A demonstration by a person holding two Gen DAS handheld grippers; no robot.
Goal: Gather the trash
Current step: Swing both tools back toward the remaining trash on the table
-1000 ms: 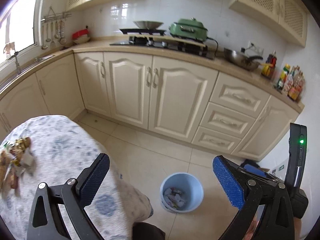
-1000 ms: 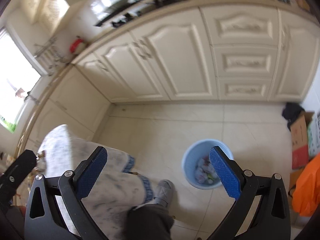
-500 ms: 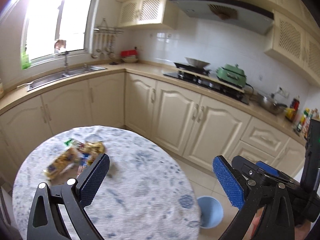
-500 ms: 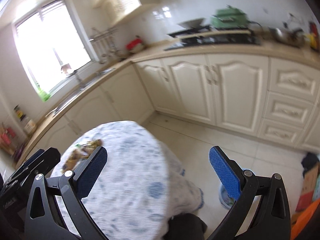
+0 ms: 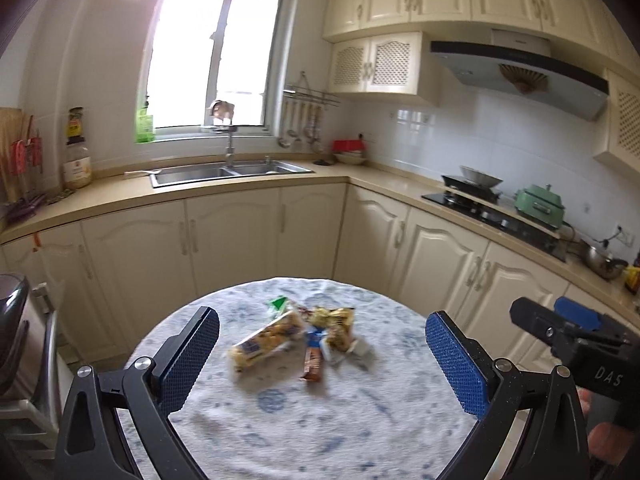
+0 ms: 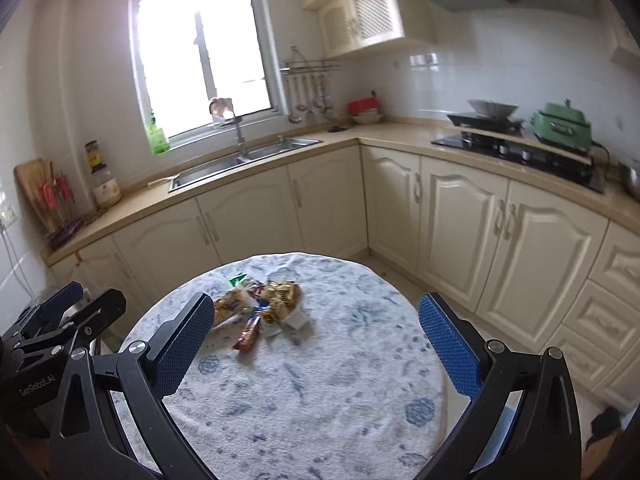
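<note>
A small heap of crumpled snack wrappers (image 5: 304,336) lies on the far half of a round table covered with a white cloth patterned in blue (image 5: 320,420). In the heap, a long clear packet with yellow contents and a blue label (image 5: 266,340) lies to the left, a narrow brown wrapper (image 5: 313,362) lies in the middle nearest the camera, a crinkled gold wrapper (image 5: 336,326) sits to the right, and a small green scrap (image 5: 279,303) pokes out at the far side. The pieces touch or overlap one another; some are blurred.

The left gripper (image 5: 320,360) hovers over the near part of the table, its blue-padded fingers spread wide with nothing between them, the heap framed in the gap. The right gripper (image 6: 316,344) hangs likewise, wide apart and empty, with the heap (image 6: 260,308) just beyond its left finger. Each gripper's black body shows at the edge of the other's view.

Beyond the table, cream cabinets (image 5: 232,236) run along the far wall and round to the right under a beige countertop (image 5: 120,196). A steel double sink (image 5: 228,170) sits below a bright window (image 5: 212,52). On the right are a black hob (image 5: 492,210) and a green lidded pot (image 5: 540,202).
</note>
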